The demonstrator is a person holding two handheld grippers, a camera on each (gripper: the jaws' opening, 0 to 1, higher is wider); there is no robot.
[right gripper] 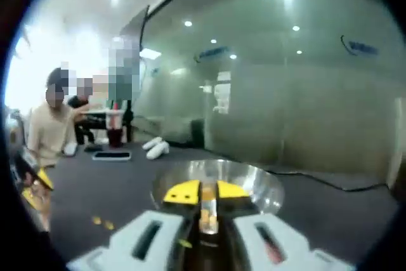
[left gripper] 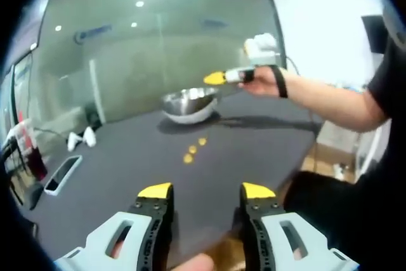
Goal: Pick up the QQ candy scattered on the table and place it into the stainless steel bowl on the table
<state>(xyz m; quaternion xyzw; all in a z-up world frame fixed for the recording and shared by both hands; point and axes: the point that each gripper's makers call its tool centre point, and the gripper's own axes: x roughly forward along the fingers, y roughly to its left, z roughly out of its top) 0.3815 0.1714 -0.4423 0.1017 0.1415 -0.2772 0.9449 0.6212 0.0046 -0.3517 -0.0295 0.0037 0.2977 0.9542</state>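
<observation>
Three candies (left gripper: 193, 149) too small to detail, bowl (right gripper: 254, 185) partly hidden behind fingers (right gripper: 183, 192)

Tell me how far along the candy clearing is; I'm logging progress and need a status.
Done: cannot tell, since the stainless steel bowl's inside is too blurred to show any candy. In hand: the right gripper is shut on a candy held over the bowl, not yet dropped. Left: three candies lie on the dark table, ahead of the open left gripper.
</observation>
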